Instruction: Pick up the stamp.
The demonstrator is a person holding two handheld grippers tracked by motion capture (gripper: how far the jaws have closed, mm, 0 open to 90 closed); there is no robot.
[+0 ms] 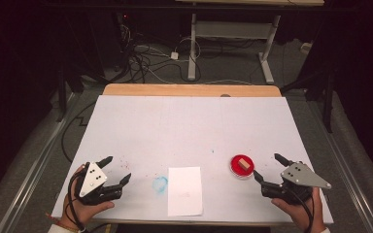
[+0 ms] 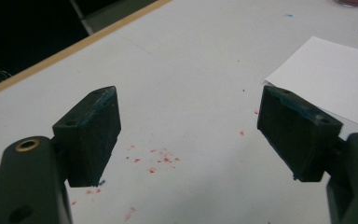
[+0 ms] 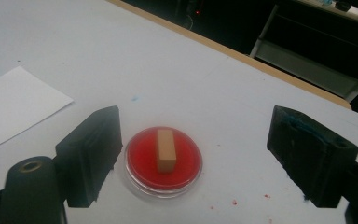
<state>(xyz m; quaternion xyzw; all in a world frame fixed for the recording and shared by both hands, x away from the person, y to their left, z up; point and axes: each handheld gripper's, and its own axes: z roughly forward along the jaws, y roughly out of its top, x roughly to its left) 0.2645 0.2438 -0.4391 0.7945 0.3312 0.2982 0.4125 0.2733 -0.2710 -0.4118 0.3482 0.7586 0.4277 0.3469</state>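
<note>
A round red dish (image 1: 242,167) (image 3: 142,169) sits on the white table at the right, with a small tan wooden block (image 1: 244,163) (image 3: 166,150) lying in it. My right gripper (image 1: 267,166) (image 3: 193,154) is open just to the right of the dish, held by a hand near the front edge. A white sheet of paper (image 1: 184,190) (image 2: 331,79) (image 3: 14,107) lies at front centre. My left gripper (image 1: 117,169) (image 2: 189,135) is open at the front left, with nothing between its jaws.
A blue smear (image 1: 160,184) marks the table left of the paper, and red specks (image 2: 161,161) dot the surface near the left gripper. The table's wooden far edge (image 1: 192,90) borders a floor with cables (image 1: 150,60) and a desk frame (image 1: 233,34).
</note>
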